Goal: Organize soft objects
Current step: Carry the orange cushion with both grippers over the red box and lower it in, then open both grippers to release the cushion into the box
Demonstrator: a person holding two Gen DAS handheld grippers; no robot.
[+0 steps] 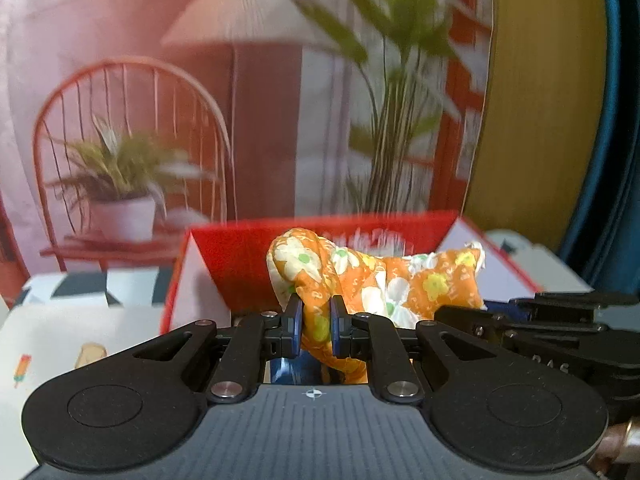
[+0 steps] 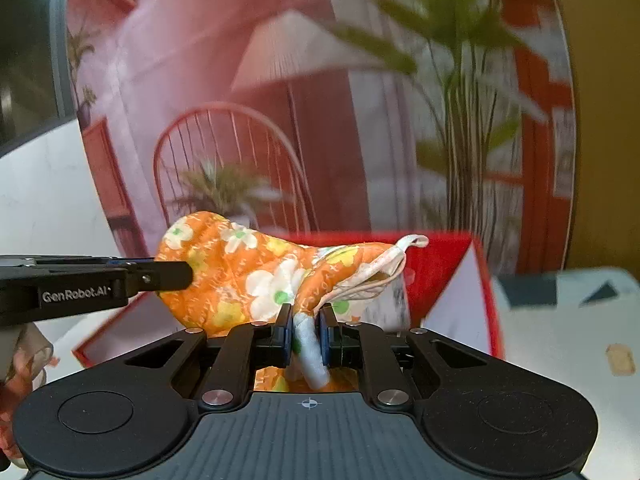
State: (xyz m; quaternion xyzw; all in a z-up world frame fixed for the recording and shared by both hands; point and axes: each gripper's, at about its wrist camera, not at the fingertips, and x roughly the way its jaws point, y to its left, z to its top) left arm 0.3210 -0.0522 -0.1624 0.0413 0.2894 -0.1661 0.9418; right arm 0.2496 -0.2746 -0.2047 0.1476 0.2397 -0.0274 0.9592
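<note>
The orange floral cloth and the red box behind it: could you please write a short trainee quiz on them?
1. True or false: both grippers are shut on the cloth.
2. The box beyond the cloth is: A) blue B) red C) green.
3. In the right wrist view, from which side of the picture does the left gripper reach in?

Key:
1. True. The left gripper's jaws pinch an orange fold, and the right gripper has its jaws on a pale fold of the same cloth.
2. B. It is an open red box with white inner side walls.
3. From the left edge, meeting the cloth's left end.
</note>
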